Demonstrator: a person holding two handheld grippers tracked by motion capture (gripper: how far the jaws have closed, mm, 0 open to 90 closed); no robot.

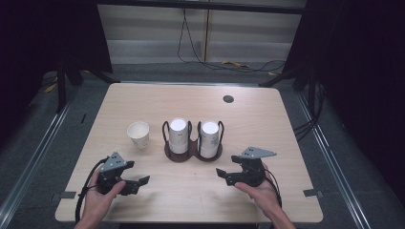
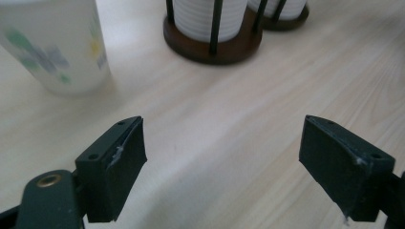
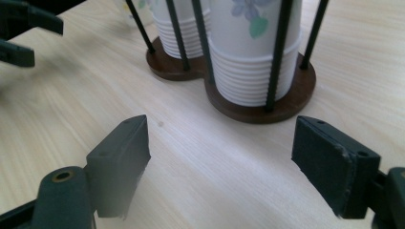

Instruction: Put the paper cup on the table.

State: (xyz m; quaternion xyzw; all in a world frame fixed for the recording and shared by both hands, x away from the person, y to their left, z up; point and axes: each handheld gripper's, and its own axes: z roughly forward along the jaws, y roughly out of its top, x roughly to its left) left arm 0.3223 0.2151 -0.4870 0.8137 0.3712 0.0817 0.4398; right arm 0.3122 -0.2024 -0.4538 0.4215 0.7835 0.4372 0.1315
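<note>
A single white paper cup (image 1: 138, 134) with a floral print stands upright on the wooden table (image 1: 191, 100), left of a dark twin cup holder (image 1: 193, 151). The holder carries two stacks of white cups (image 1: 178, 136) (image 1: 210, 139) between black rods. My left gripper (image 1: 137, 184) rests low at the front left, open and empty. In its own view (image 2: 222, 162) the lone cup (image 2: 57, 43) is ahead to the left and the holder base (image 2: 215, 45) straight ahead. My right gripper (image 1: 223, 176) sits at the front right, open and empty. In its own view (image 3: 219, 167) the nearer stack (image 3: 253, 52) is just ahead.
A round dark cable grommet (image 1: 228, 98) is set in the table's far right part. Bare tabletop (image 1: 186, 191) lies between the two grippers. Cables (image 1: 224, 62) trail on the floor behind the table. The left gripper (image 3: 24, 33) shows at the top left of the right gripper view.
</note>
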